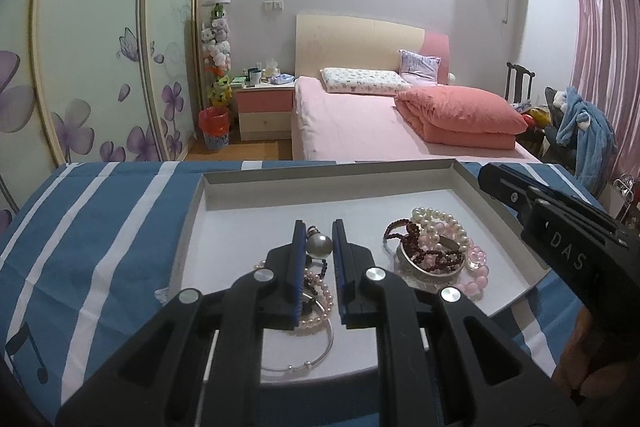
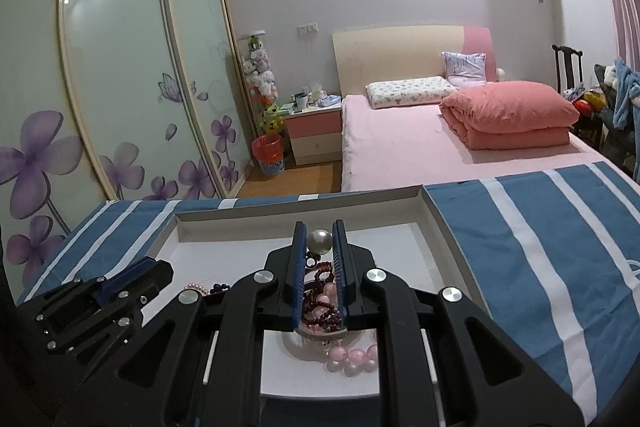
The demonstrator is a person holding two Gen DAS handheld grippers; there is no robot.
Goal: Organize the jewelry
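My left gripper [image 1: 316,239] hangs over the near left part of the white tray [image 1: 328,173], its jaws parted a little, with a big pearl pendant [image 1: 319,245] between them; I cannot tell whether they touch it. Beneath lie a small pearl strand [image 1: 322,303] and a silver bangle [image 1: 316,359]. My right gripper [image 2: 319,241] hovers to the tray's right side over the heap of dark red beads [image 2: 320,301] and pink beads [image 2: 352,355], jaws slightly apart, holding nothing I can make out.
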